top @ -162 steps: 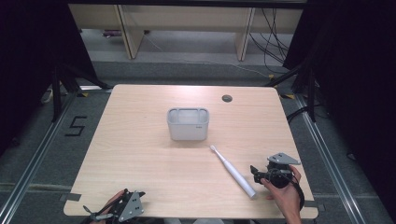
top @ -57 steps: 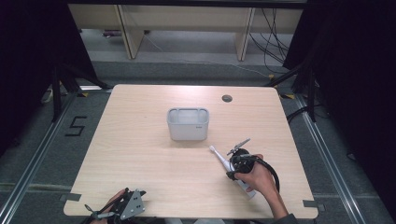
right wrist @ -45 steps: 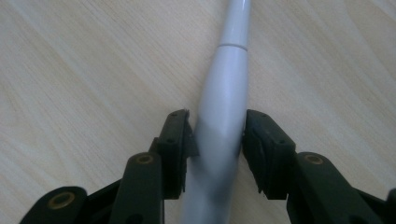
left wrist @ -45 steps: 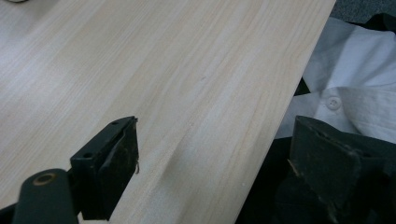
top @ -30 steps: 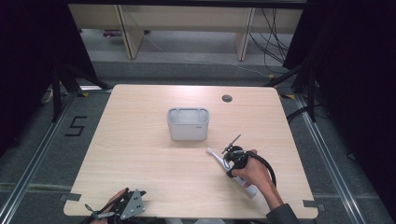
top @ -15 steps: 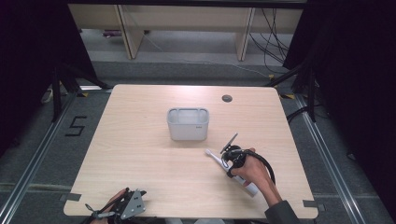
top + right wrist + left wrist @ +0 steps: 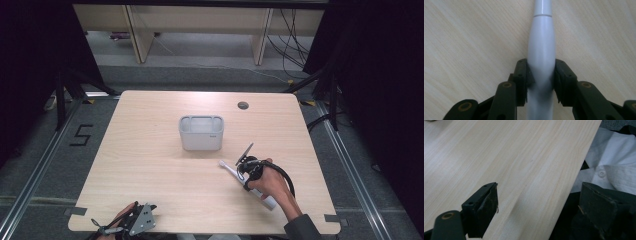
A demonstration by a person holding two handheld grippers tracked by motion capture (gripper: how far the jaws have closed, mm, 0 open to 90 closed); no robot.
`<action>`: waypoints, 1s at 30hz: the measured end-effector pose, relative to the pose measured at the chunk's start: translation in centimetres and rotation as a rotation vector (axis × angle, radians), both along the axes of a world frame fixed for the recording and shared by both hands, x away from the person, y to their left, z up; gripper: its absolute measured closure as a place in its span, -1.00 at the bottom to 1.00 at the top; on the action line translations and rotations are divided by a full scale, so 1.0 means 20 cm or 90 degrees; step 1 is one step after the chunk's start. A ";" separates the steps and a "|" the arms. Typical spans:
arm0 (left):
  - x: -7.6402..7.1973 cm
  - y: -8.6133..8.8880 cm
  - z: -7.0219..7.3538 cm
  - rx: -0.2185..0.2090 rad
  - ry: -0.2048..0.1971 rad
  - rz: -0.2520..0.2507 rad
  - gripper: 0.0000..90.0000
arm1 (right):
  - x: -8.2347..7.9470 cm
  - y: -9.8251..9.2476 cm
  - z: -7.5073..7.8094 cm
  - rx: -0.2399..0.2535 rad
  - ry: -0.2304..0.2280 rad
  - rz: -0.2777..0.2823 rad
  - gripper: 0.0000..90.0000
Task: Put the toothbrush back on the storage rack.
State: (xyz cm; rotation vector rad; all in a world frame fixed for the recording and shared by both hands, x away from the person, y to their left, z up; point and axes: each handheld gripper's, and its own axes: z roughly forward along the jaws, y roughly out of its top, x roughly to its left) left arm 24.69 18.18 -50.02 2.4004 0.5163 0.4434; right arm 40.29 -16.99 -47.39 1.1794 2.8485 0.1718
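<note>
A white electric toothbrush (image 7: 231,170) lies on the wooden table (image 7: 150,165), right of centre, its head pointing up-left. My right gripper (image 7: 245,172) is shut on its handle; in the right gripper view both black pads (image 7: 524,75) press the sides of the white toothbrush body (image 7: 541,57). A grey plastic bin (image 7: 201,132) stands in the middle of the table, a short way up-left of the brush head. My left gripper (image 7: 131,224) rests at the table's front-left edge. In the left gripper view its jaws stand wide apart over the table edge, with nothing between them.
A round cable hole (image 7: 243,105) sits in the tabletop at the back right. Bare wood lies left of the bin (image 7: 140,150). A white shirt (image 7: 609,170) of the person shows past the table edge in the left gripper view.
My right gripper came in from the right edge to the toothbrush and closed on its handle. The brush has shifted slightly up-left with it. The left gripper has stayed put.
</note>
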 end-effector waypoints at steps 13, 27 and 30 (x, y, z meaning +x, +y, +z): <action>0.00 0.00 0.00 0.000 -0.001 0.002 -0.66 | -0.01 -0.04 -0.01 0.013 -0.014 0.030 0.48; 0.00 0.00 0.00 0.000 0.002 0.004 -0.66 | -0.04 -0.07 0.05 0.042 -0.040 0.055 0.48; 0.00 0.00 0.00 0.002 0.001 0.005 -0.66 | -0.06 -0.09 0.06 0.055 -0.049 0.046 0.48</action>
